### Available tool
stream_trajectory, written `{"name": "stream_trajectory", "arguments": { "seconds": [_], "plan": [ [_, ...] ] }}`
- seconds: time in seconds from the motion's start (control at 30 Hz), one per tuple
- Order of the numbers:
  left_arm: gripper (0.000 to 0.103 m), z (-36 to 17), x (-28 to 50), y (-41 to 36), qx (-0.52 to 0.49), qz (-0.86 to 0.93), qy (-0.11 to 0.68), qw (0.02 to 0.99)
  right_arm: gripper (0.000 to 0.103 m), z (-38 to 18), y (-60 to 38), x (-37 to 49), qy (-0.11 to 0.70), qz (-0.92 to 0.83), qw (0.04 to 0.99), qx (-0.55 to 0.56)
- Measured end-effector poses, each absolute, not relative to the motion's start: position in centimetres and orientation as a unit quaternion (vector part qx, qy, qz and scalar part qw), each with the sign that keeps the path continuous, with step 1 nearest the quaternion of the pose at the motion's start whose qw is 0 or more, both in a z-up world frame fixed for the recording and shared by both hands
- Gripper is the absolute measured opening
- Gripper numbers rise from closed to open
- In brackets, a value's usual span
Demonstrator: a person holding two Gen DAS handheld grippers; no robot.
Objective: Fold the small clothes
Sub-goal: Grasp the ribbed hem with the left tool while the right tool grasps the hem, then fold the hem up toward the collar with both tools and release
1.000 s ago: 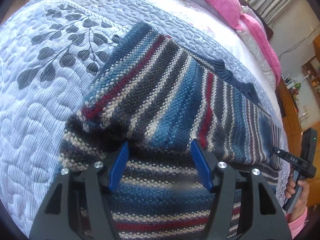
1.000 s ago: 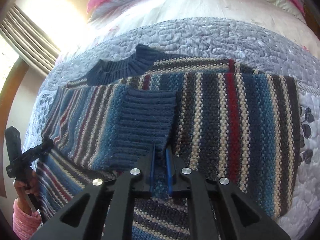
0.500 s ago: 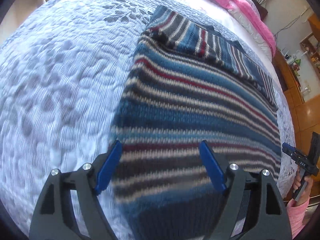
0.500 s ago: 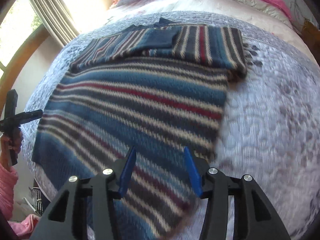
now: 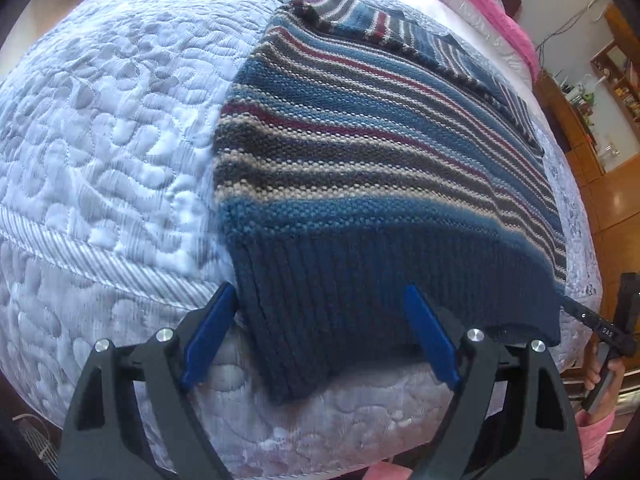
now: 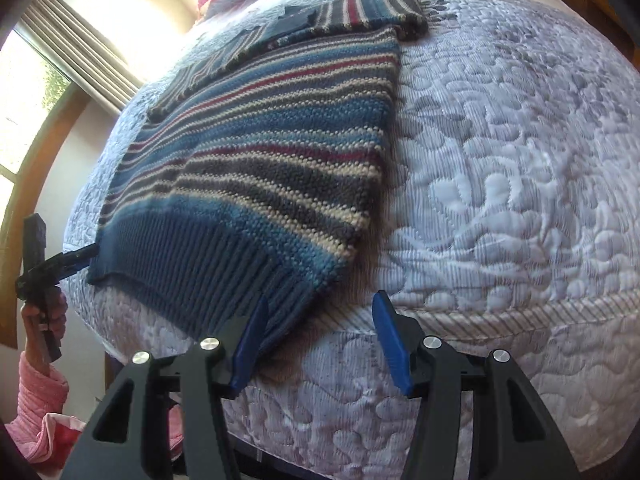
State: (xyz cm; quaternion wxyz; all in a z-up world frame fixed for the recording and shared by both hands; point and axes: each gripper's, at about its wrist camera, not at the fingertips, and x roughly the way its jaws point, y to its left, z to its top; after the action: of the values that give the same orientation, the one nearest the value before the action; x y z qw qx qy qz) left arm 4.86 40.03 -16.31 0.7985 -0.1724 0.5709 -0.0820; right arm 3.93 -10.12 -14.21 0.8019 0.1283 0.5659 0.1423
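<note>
We see the quilted bed (image 5: 112, 128) with the striped sweater (image 5: 360, 152); both tools, left tool (image 5: 320, 340) and right tool (image 6: 320, 344), now spread, pulled back to its hem.

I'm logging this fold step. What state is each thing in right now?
Striped sweater: flat on the quilt, sleeves folded in across its far end, ribbed hem hanging over the bed edge.
Left gripper: open, at the hem, holding nothing.
Right gripper: open, at the hem corner, holding nothing.
Quilt: spread on the bed.
</note>
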Motion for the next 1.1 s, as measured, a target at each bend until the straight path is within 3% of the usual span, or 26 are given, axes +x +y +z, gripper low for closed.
{"name": "stream_trajectory", "arguments": {
  "seconds": [0.23,0.3,0.37,0.47,0.57,0.87,1.1],
  "plan": [
    [0.083,-16.8,4.5,39.5,-0.192,-0.087,0.568,0.795,0.055,-15.3,-7.7,3.3,0.573,0.160,0.792,0.137],
    [0.074,-16.9,4.3,39.2,-0.191,-0.083,0.569,0.795,0.050,-15.6,-7.2,3.2,0.573,0.164,0.791,0.139],
    [0.052,-16.9,4.2,38.9,-0.191,-0.088,0.571,0.794,0.043,-15.7,-7.0,3.1,0.572,0.173,0.790,0.141],
    [0.029,-17.0,4.3,38.7,-0.185,-0.080,0.573,0.794,0.019,-16.2,-6.7,3.1,0.575,0.199,0.777,0.160],
    [0.010,-17.0,4.2,39.4,-0.195,-0.072,0.571,0.794,0.012,-16.3,-7.0,3.1,0.577,0.212,0.769,0.178],
    [0.008,-12.5,4.4,40.8,-0.242,-0.105,0.521,0.812,0.010,-12.1,-9.0,3.8,0.533,0.271,0.761,0.251],
    [0.008,-7.8,9.0,40.8,-0.253,-0.113,0.475,0.836,0.010,-7.7,-10.5,8.0,0.504,0.271,0.771,0.278]
  ]
}}
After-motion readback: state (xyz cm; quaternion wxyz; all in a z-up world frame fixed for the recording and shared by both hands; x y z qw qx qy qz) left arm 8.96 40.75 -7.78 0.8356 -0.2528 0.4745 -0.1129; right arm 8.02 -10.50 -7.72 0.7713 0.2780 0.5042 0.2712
